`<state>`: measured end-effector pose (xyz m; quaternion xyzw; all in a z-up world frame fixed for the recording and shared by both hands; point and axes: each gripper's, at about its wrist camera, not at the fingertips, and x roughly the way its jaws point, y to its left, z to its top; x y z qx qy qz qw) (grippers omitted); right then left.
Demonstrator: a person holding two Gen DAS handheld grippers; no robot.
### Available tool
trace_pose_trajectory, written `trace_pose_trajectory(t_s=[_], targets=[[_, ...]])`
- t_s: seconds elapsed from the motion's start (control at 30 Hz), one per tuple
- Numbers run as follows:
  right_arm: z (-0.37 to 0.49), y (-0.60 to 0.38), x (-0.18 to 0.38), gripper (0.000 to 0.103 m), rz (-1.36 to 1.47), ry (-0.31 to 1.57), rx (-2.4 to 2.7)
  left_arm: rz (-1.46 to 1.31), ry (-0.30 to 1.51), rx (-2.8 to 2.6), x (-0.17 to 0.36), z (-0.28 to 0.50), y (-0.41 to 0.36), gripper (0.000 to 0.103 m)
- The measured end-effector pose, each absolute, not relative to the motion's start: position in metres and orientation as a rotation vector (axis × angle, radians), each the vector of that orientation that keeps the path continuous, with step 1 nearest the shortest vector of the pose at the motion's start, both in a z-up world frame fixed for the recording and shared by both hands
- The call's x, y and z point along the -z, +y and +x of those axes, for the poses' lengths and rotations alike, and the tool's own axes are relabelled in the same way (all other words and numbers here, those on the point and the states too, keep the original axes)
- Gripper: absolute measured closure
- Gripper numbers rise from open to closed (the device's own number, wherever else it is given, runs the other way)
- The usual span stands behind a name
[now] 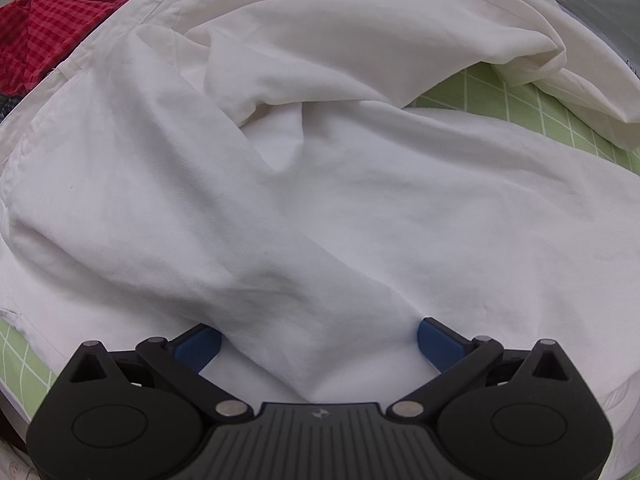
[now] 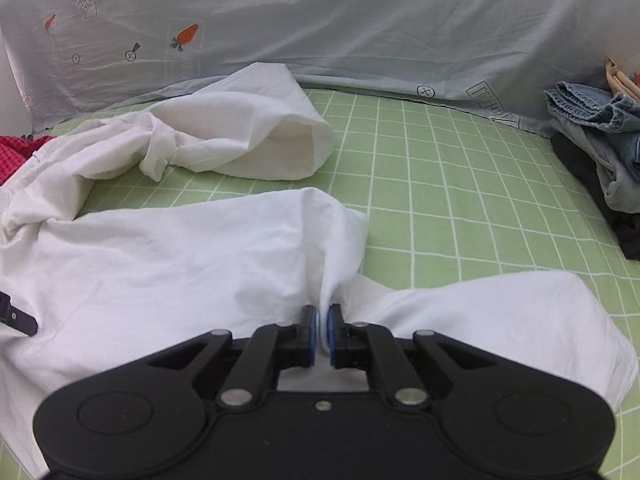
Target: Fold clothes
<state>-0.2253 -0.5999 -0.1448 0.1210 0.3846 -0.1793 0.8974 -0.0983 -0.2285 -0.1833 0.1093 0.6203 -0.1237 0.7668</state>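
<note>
surface: green grid-patterned sheet [image 2: 460, 184] | backdrop: pale grey carrot-print cloth [image 2: 360, 32] | light: soft, even

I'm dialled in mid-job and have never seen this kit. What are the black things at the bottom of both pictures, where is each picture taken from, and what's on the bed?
The black things are hand-held tongs, one in each of a person's hands, each with a camera looking forward along its fingers. One picture comes from the left tongs, the other from the right tongs.

On the green checked sheet lies a crumpled white garment. A red checked cloth sits at its far left and a pile of jeans at the right; a grey printed cover lies behind.

The right tongs are shut on a pinch of the white garment. The left tongs stand open, with a ridge of that garment between their blue pads, not squeezed.
</note>
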Motion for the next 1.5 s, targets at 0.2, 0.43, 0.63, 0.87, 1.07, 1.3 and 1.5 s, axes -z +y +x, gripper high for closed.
trace_pose_trajectory(t_s=[0.2,0.43,0.63,0.87,1.07,1.3,1.5], targets=[[-0.247,-0.653,0.107,0.05,0.454,0.644,0.565,0.237,1.347,0.268,0.184,-0.105,-0.221,0.0],[-0.223,-0.679,0.141,0.05,0.384,0.835,0.582,0.24,1.347,0.274,0.183,-0.112,-0.211,0.0],[-0.23,-0.633,0.156,0.048,0.249,0.91,0.475,0.238,1.34,0.273,0.183,-0.12,-0.202,0.0],[-0.215,-0.639,0.156,0.041,0.165,0.954,0.35,0.245,1.349,0.279,0.182,-0.128,-0.191,0.0],[-0.207,-0.646,0.158,0.059,0.231,0.986,0.236,0.241,1.344,0.277,0.181,-0.135,-0.183,0.0],[-0.218,-0.63,0.152,0.1,0.124,0.935,0.321,0.239,1.339,0.277,0.18,-0.146,-0.171,0.0],[-0.243,-0.646,0.103,0.101,0.055,0.74,0.557,0.243,1.345,0.279,0.178,-0.153,-0.163,0.0]])
